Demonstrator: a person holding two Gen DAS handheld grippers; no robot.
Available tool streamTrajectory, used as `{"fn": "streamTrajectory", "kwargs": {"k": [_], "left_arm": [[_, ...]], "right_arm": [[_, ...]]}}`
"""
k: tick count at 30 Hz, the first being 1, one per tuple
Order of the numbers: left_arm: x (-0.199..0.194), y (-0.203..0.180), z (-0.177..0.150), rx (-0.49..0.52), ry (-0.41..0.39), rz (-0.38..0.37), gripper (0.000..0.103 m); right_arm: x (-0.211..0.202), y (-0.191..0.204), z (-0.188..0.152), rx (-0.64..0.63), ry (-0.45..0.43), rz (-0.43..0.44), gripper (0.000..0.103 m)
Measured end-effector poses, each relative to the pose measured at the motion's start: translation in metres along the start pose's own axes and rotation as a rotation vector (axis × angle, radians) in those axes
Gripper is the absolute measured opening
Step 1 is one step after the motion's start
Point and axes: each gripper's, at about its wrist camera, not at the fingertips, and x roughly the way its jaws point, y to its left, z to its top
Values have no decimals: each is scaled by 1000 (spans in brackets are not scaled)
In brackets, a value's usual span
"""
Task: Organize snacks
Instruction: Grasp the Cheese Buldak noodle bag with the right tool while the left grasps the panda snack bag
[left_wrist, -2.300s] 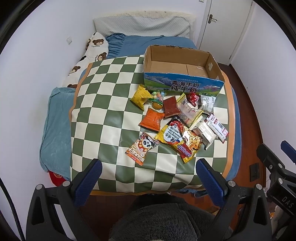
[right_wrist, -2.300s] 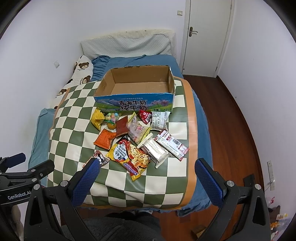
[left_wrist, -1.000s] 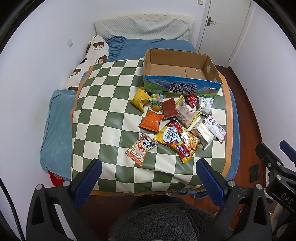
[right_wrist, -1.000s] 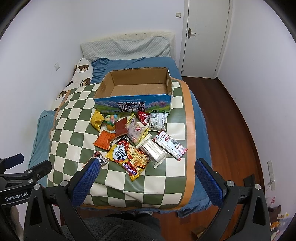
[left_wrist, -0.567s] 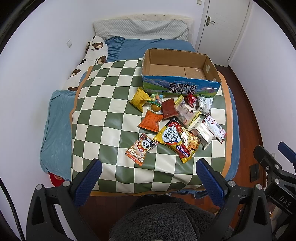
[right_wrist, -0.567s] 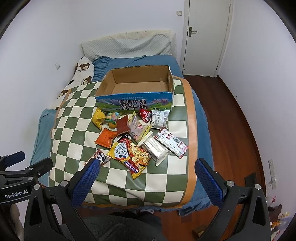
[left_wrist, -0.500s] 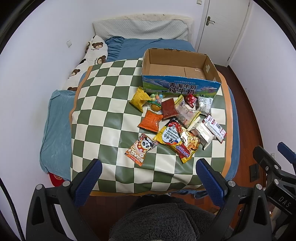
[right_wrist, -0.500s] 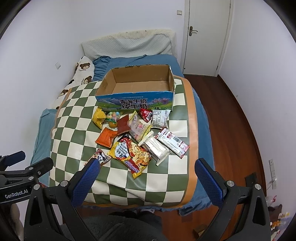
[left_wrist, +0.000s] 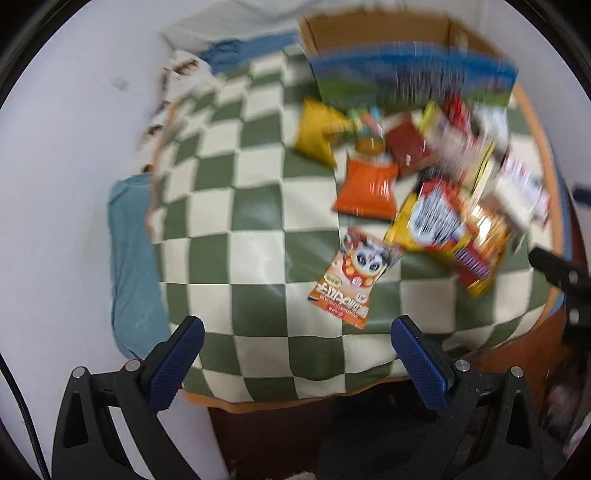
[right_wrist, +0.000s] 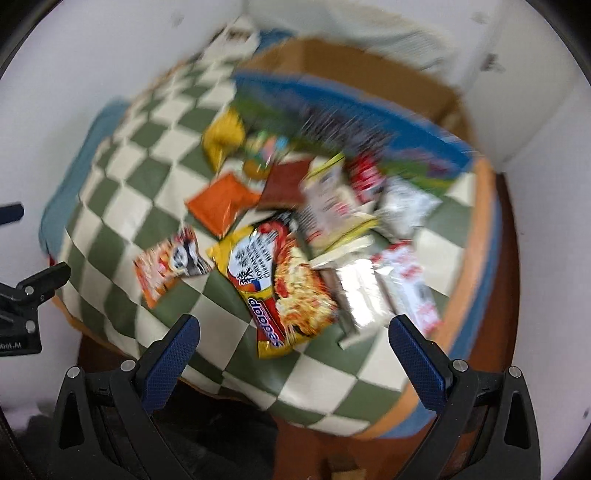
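Observation:
Several snack packets lie on a green-and-white checkered mat (left_wrist: 255, 221) on a bed, in front of an open cardboard box (left_wrist: 406, 70) with a blue printed front. Both views are motion-blurred. Nearest my left gripper (left_wrist: 295, 363) is an orange panda packet (left_wrist: 354, 277), just beyond its open fingers. My right gripper (right_wrist: 293, 363) is open and empty, just short of a large yellow noodle packet (right_wrist: 277, 284); the panda packet (right_wrist: 170, 262) lies left of it. An orange packet (left_wrist: 369, 184), a yellow packet (left_wrist: 317, 133) and white wrapped bars (right_wrist: 406, 284) lie further in.
The bed has blue bedding (left_wrist: 133, 266) at the left and a white wall (left_wrist: 66, 155) beside it. Wooden floor (right_wrist: 513, 280) shows at the right. The mat's near edge (left_wrist: 295, 391) hangs over the bed end. The box (right_wrist: 354, 85) stands at the far side.
Both grippers have moved quickly forward and down toward the snacks, which now fill the views. Both stay open and empty. Nothing on the mat has moved.

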Motion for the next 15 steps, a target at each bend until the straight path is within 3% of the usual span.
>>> {"fn": "streamTrajectory", "kwargs": {"k": [4,9,11,13,15], "left_arm": [[70,-15,16,91,78,-36,103],[134,-40,29,195,133,-64,99],[151,-46,33,226,148,-99,87],[165,-45,36,214,166,-115,57],[175,-34,36,150,189,-145,57]], "right_arm": [[70,13,19,-108,82,21,103],[118,23,29,-204,157,41,103],[137,27,30,-221,202,62,103],[152,33,32,-242,236,86,103],[169,40,32,-268,262,65,103]]}}
